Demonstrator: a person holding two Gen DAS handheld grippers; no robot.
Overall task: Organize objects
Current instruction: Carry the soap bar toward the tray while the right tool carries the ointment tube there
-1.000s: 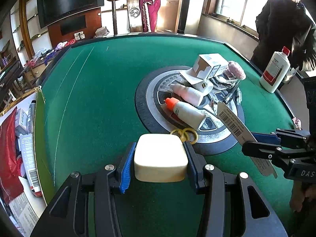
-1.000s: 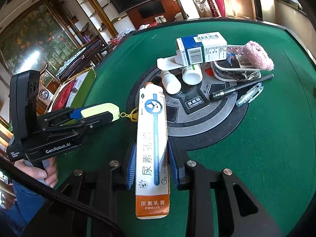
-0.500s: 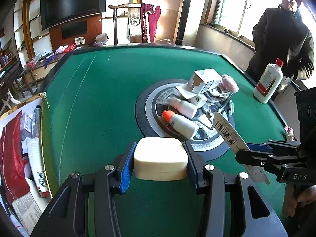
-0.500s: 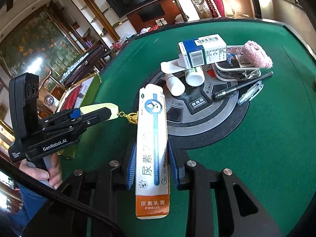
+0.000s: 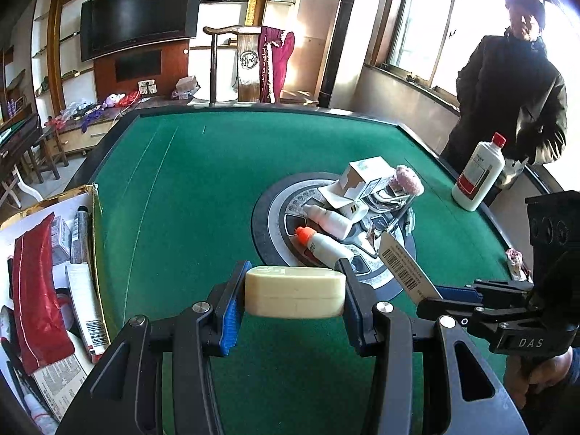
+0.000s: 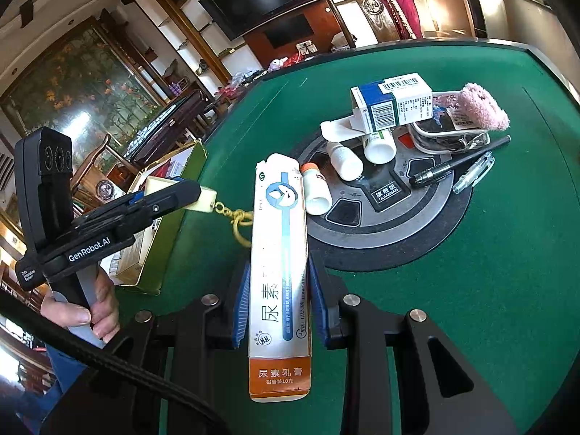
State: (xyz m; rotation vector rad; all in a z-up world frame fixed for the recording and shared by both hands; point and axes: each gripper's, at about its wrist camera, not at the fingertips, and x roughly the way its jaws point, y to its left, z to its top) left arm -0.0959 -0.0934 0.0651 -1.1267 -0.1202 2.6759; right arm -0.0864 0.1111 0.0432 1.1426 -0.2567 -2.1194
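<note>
left gripper [image 5: 293, 293] clamps cream case [image 5: 294, 291] | right gripper [image 6: 279, 301] clamps ointment box [image 6: 280, 272]

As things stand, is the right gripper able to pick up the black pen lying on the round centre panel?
Probably not yet. The path over the green table to the black pen looks open, but the right gripper is shut on the long ointment box, so its fingers are occupied until that is put down.
</note>
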